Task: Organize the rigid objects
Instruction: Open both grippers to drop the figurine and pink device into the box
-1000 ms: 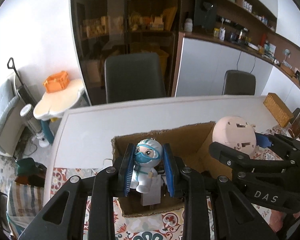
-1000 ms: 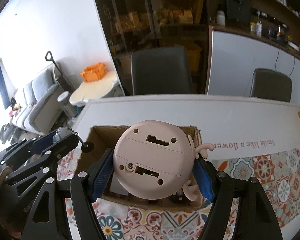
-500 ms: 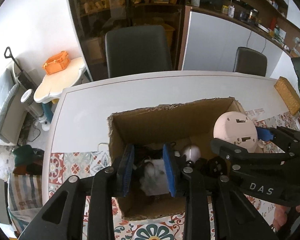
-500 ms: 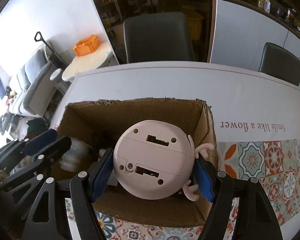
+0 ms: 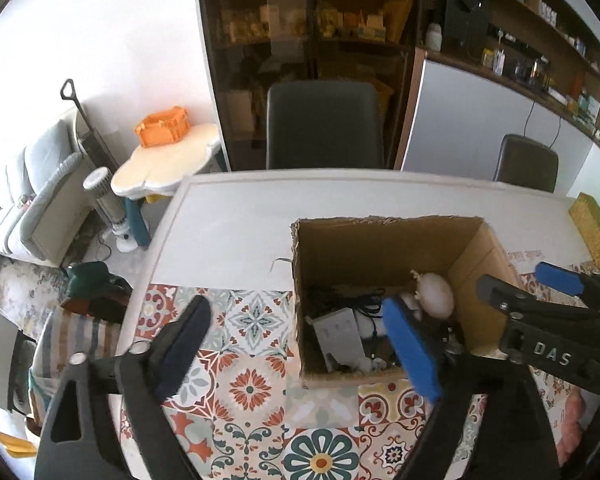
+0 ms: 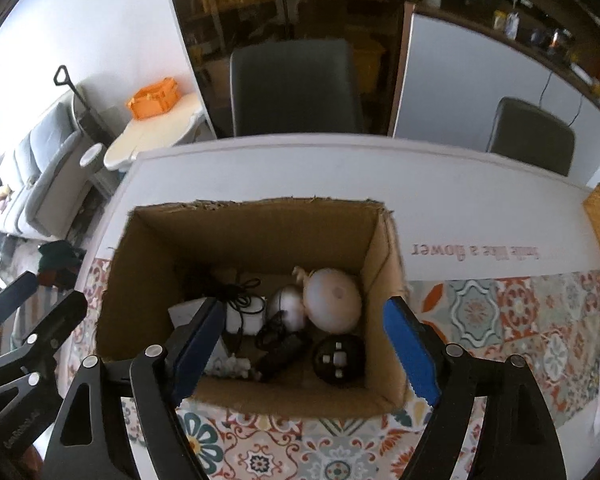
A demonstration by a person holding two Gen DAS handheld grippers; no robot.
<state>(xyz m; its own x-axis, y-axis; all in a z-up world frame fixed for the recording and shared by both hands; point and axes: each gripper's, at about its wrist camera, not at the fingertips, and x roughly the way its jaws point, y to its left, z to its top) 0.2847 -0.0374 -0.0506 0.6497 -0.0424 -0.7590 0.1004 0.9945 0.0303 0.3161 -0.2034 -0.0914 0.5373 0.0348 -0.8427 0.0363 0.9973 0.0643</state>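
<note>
An open cardboard box (image 5: 379,248) (image 6: 252,232) stands on the table. In it lie a pink round toy (image 6: 331,300) (image 5: 435,294), a silver ball (image 6: 288,306), a black round piece (image 6: 337,360), a white adapter with a black cable (image 6: 240,312) and a small white figure (image 6: 232,366). My left gripper (image 5: 298,344) hangs over the box's left wall; its jaws are opening with nothing between them. My right gripper (image 6: 303,348) hovers above the box's front half; its jaws are also opening and hold nothing. Each gripper shows in the other's view (image 5: 527,280) (image 6: 44,296).
The box sits where the white tabletop (image 5: 228,232) meets a patterned mat (image 5: 252,392). A woven basket (image 5: 591,228) stands at the far right edge. Two dark chairs (image 5: 323,124) are behind the table, and a side table holds an orange crate (image 5: 162,126) at the left.
The left gripper let the white-suited figure go into the box, opened wide and shifted left. The right gripper released the pink round toy, which now lies in the box.
</note>
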